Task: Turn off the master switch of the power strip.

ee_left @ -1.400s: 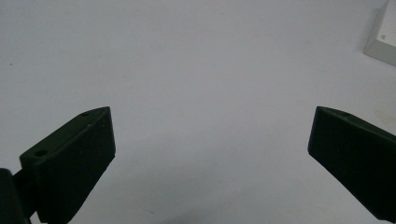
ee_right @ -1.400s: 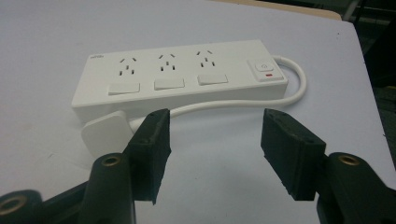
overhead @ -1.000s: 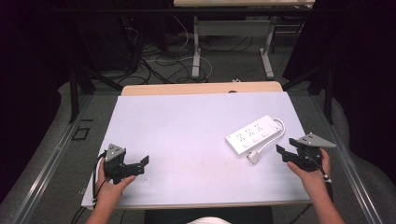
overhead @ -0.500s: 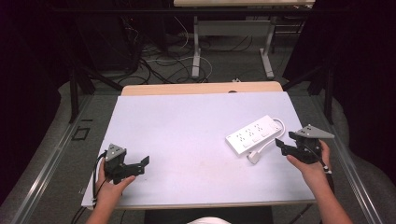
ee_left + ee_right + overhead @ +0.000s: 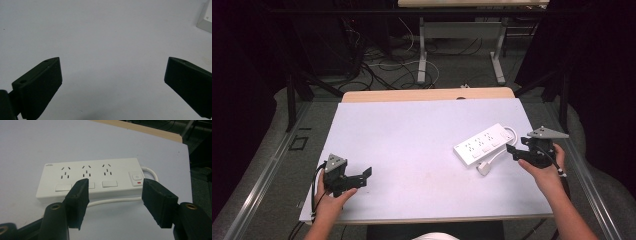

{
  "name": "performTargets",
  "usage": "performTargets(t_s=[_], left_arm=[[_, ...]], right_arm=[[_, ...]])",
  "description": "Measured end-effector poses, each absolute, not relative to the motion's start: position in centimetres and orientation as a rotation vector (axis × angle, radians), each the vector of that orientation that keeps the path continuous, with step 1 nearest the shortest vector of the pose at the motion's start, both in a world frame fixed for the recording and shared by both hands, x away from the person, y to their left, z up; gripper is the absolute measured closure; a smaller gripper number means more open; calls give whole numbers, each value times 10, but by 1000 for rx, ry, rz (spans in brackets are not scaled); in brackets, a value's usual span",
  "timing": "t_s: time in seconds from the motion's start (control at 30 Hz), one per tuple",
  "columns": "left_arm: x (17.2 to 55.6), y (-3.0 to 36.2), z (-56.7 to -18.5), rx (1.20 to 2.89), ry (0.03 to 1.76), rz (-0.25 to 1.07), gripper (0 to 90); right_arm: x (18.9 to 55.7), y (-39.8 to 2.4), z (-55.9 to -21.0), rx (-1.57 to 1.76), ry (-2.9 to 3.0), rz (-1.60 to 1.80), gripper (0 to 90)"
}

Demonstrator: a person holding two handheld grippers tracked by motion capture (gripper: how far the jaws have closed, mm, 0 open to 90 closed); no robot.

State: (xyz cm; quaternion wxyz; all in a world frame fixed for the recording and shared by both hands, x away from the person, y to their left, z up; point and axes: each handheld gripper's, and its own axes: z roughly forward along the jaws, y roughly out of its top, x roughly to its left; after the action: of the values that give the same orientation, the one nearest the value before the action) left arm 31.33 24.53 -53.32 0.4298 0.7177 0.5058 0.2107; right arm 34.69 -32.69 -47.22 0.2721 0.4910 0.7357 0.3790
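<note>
The white power strip [image 5: 90, 178] lies flat just ahead of the right gripper [image 5: 113, 200], whose jaws stand apart and empty, its cable [image 5: 112, 200] running between them.

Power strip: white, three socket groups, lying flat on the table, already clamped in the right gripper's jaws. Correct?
Not clamped. In the right gripper view the right gripper has its jaws apart, nothing between them, short of the power strip and its cable. The rest holds: white, three socket groups, flat on the table.
</note>
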Motion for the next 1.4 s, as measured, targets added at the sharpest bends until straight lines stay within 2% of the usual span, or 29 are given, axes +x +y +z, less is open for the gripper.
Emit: performTargets(t_s=[0.87,1.23,1.4], left_arm=[[314,246,-534,1797,1267,529,16],[314,246,-534,1799,1266,530,17],[314,246,-534,1799,1266,531,18]], right_arm=[[386,-330,-459,1373,2041,940,383],[402,-329,-458,1394,2060,909,434],[409,-327,-462,1390,2086,895,502]])
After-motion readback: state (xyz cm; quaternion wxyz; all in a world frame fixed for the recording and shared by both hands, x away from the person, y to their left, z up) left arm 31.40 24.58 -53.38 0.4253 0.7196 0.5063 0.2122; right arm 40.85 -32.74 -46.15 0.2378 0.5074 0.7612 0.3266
